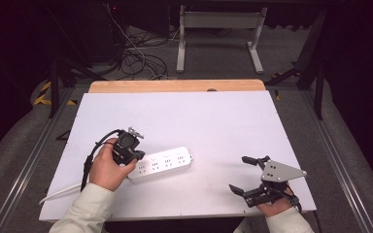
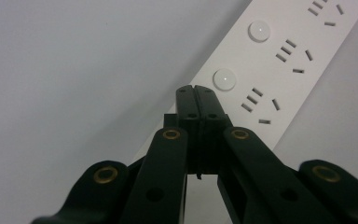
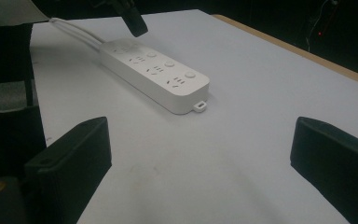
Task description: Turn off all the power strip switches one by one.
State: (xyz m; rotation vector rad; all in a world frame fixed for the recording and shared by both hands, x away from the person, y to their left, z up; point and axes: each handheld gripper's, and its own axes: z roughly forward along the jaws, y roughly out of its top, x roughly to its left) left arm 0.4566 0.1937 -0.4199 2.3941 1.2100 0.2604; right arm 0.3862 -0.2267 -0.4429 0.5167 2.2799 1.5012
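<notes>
Your left tool (image 2: pixel 196 88), clenched on nothing, hovers right above the power strip (image 1: pixel 162 163), which runs lengthwise away to its right on the worktop (image 1: pixel 213 121), while your right tool (image 1: pixel 246 174) gapes, well apart.

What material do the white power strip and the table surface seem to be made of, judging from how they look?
The power strip looks like moulded white plastic with a smooth, slightly glossy finish: rounded edges, crisp socket slots and round buttons. The table surface looks like a matt white sheet, perhaps laminate or paper; it shows no shine. Its far edge appears to be light wood, by its warm colour.
</notes>
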